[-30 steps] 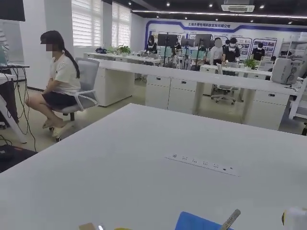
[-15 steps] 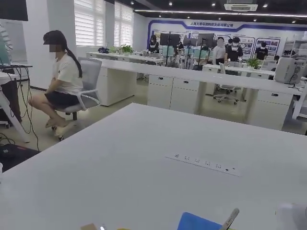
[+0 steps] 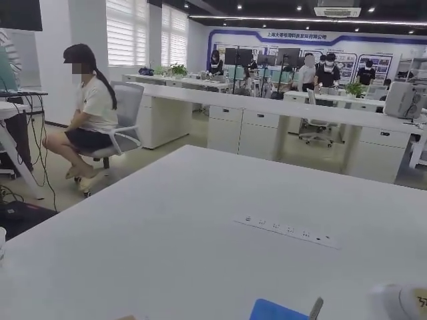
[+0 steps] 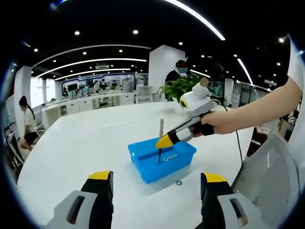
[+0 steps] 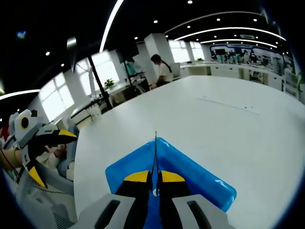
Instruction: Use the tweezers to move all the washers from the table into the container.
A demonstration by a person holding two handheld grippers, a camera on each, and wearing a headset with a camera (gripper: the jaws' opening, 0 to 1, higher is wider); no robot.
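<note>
your head view's bottom edge is cutting off the blue container (image 3: 277, 311) and the tweezers (image 3: 315, 307). in the right gripper view, the fingers (image 5: 137, 177) of your right gripper (image 5: 153, 179) are covering the tweezers' lower half. in the left gripper view, the washers (image 4: 169, 157) are showing as tiny specks, and you are not getting a clear look at whether the tweezers' tips are pinching one.

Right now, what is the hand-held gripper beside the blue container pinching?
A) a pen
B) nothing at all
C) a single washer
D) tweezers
D: the right hand-held gripper is shut on thin metal tweezers, whose tips reach down into the blue container, where a few washers lie.
</note>
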